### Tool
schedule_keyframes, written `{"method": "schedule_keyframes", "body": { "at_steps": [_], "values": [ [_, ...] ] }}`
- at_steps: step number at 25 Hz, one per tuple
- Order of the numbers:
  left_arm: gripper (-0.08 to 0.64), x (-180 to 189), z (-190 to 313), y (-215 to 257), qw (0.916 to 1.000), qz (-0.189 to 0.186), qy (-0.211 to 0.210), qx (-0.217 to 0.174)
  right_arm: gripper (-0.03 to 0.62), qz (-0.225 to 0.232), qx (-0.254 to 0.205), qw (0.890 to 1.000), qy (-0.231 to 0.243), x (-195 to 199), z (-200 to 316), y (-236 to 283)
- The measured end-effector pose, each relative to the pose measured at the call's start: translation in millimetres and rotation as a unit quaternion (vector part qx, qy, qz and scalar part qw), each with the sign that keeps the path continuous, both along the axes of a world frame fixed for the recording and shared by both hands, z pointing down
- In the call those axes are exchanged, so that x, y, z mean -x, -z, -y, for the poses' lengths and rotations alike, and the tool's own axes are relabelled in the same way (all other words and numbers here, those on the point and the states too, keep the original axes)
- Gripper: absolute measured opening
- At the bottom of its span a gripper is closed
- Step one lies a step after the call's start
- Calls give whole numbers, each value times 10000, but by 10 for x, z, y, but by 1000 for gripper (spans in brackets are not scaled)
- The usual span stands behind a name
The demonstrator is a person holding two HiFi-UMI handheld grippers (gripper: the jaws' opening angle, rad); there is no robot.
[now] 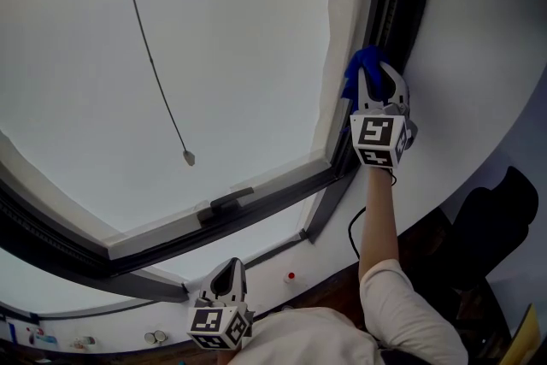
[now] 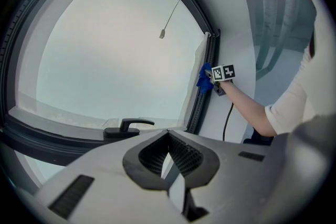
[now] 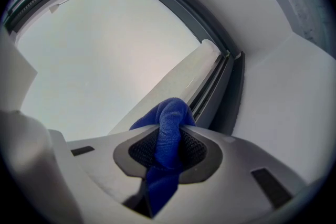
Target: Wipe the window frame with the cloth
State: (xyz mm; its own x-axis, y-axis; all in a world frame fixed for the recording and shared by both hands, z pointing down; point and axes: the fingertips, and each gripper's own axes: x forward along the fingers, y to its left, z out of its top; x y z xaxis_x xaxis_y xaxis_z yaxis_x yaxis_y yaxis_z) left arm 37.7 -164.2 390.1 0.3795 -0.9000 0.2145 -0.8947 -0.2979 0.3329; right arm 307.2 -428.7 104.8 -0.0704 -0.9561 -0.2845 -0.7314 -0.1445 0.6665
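**A:** In the head view, where is the cloth held?

**B:** The blue cloth [image 1: 355, 74] is pinched in the right gripper [image 1: 374, 81], just ahead of its jaws and against the dark window frame [image 1: 391, 4]. Contact seems likely, though it is partly hidden. The left gripper [image 1: 229, 269] is held low, well apart.

**A:** And the left gripper view?

**B:** Its ribbed black pads [image 2: 189, 155] are seen brought together, with nothing between them.

**A:** The right gripper view?

**B:** A soft woven fold is clamped between the jaws. It should be pressed into the smooth grooved channel [image 3: 209, 91] just beyond the jaw tips and drawn along steadily.
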Motion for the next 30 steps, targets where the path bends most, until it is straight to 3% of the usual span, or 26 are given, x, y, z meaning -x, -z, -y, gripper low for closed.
{"method": "schedule_keyframes", "body": {
  "at_steps": [23, 30],
  "values": [
    [9, -9, -218, 32, 10000, -20, 81, 52, 95, 11, 471, 9989, 21, -15, -15, -612],
    [9, 83, 32, 321, 9977, 187, -166, -635, 95, 32, 262, 9996, 66, -60, 71, -434]
  ]
}}
